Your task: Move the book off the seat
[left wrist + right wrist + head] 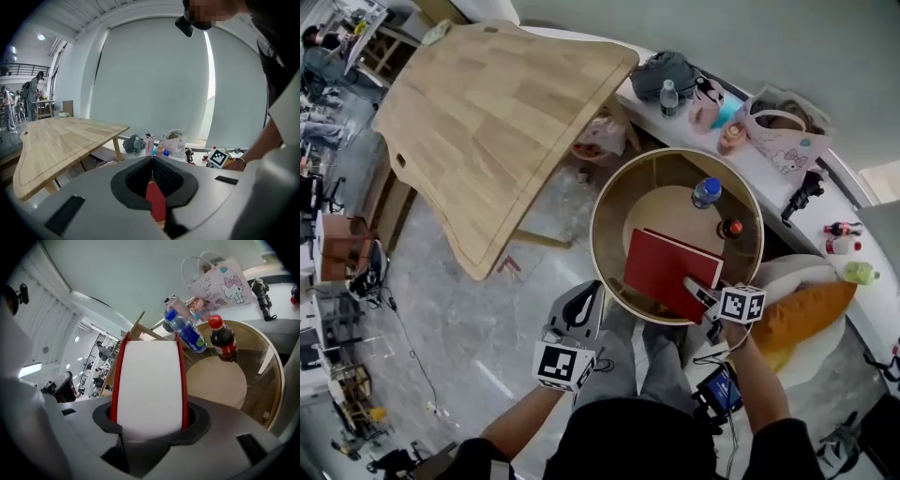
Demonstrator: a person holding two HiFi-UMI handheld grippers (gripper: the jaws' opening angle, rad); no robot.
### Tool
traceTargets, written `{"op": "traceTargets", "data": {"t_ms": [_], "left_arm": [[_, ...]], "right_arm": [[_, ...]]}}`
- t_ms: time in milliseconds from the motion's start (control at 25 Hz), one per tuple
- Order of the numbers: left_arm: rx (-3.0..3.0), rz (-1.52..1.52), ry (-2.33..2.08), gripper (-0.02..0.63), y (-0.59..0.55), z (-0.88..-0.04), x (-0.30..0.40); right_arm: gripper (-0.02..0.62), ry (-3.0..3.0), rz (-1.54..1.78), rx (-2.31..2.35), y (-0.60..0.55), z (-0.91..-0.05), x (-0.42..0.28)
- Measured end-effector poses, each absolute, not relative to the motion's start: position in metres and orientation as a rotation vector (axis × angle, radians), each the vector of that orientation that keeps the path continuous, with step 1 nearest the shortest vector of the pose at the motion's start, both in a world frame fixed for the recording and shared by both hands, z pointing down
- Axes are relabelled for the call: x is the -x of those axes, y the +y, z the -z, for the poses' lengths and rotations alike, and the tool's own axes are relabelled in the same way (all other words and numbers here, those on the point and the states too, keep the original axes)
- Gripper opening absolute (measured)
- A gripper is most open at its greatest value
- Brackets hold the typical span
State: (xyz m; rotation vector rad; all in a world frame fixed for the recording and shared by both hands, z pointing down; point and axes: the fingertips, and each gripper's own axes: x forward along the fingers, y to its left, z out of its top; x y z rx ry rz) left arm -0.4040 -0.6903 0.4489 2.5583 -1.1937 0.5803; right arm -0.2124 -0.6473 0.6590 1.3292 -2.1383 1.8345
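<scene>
The red book (pixel 666 267), white page edges (pixel 149 380) facing the right gripper view, hangs tilted over a round wooden side table (pixel 605 202). My right gripper (pixel 698 289) is shut on the book's near edge, the covers pressed between both jaws (pixel 149 420). At the lower left, over the grey floor, my left gripper (pixel 581 305) is shut with nothing in it; in the left gripper view its pads meet (pixel 152 171), and a strip of the red book (pixel 157 201) shows beyond them. The seat with an orange cushion (pixel 802 314) lies to the right.
A blue-capped water bottle (pixel 706 192) and a red-capped cola bottle (pixel 730 228) stand on the round table's inner shelf (pixel 218 383). A large wooden tabletop (pixel 497 112) fills the upper left. A white ledge (pixel 769 169) along the wall carries bags and bottles.
</scene>
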Motion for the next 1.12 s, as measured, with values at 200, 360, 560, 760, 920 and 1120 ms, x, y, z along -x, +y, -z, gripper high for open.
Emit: {"op": "traceTargets", "data": {"t_ms": [200,360,560,760,920,1120], "left_arm": [[-2.509,-0.629,-1.182,0.015,-0.702,-0.483,0.408],[-2.532,-0.651,-1.145,0.015,-0.702,-0.488,0.396],[-2.538,-0.681,-1.127,0.015,-0.702,-0.489,0.394],[-2.538,-0.679,-1.106,0.015,-0.702,-0.489,0.381],[-2.553,-0.667,-1.101,0.015,-0.701,-0.488,0.374],[-2.594,-0.612,-1.091,0.015,-0.711,-0.467,0.372]], "right_arm": [[0.239,-2.078,-1.959,-1.253,-0.653,-0.715,0.214],[0.262,-1.979,-2.049,-1.308,-0.652,-0.753,0.197],[0.375,-1.779,-1.873,-1.477,-0.639,-0.79,0.17],[0.394,-1.538,-1.658,-1.59,-0.62,-0.816,0.137],[0.394,-1.525,-1.509,-1.61,-0.614,-0.814,0.125],[0.174,-1.736,-1.251,-1.647,-0.642,-0.734,0.128]]}}
